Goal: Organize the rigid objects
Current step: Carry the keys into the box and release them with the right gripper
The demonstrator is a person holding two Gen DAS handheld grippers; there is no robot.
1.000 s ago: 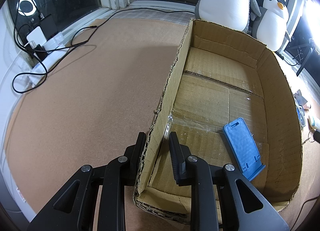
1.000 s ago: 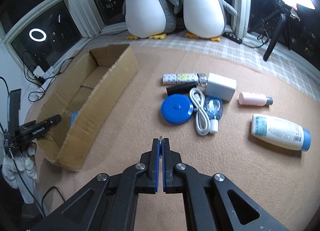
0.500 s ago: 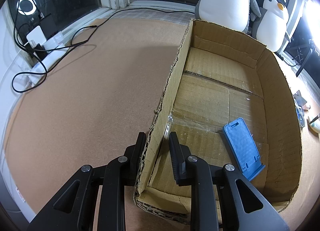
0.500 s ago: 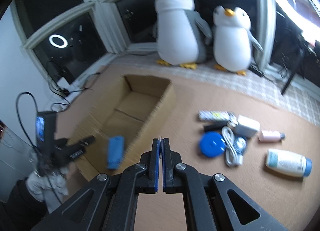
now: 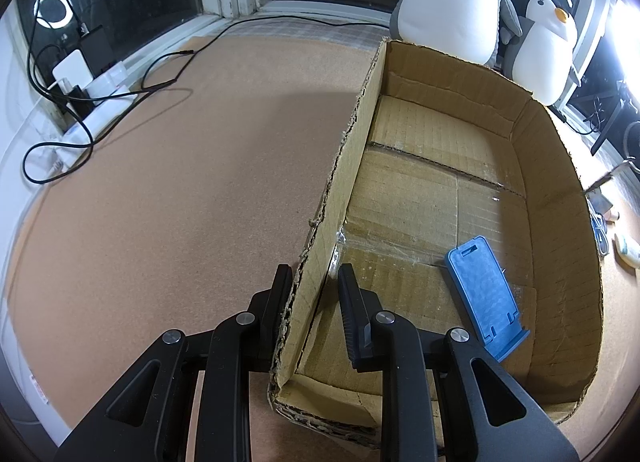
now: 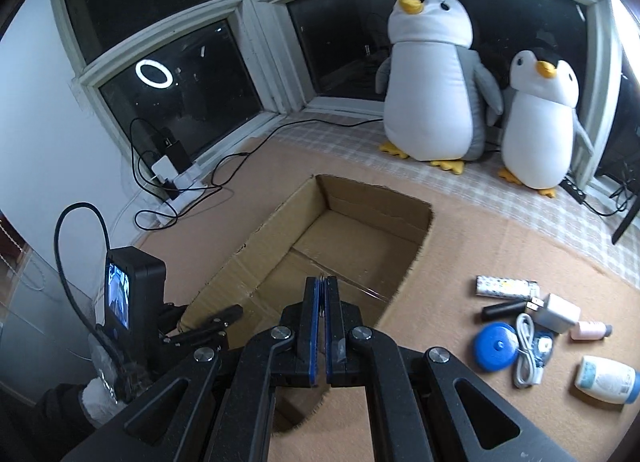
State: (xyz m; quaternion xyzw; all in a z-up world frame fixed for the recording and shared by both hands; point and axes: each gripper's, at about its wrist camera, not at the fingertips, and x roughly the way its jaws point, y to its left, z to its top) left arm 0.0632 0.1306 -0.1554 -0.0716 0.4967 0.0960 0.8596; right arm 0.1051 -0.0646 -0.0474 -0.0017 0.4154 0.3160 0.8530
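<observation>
In the left wrist view the left gripper [image 5: 314,294] stays clamped on the near-left wall of the box [image 5: 560,182], blue stand [image 5: 484,294] inside at near right, while in the right wrist view the right gripper [image 6: 322,302], jaws together and empty, has swung over the box, leaving the loose items such as the tape measure [image 6: 496,346] well off to its right.

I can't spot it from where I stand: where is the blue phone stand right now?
In the left wrist view the blue phone stand lies flat on the floor of the cardboard box, near its right wall and near corner.
</observation>
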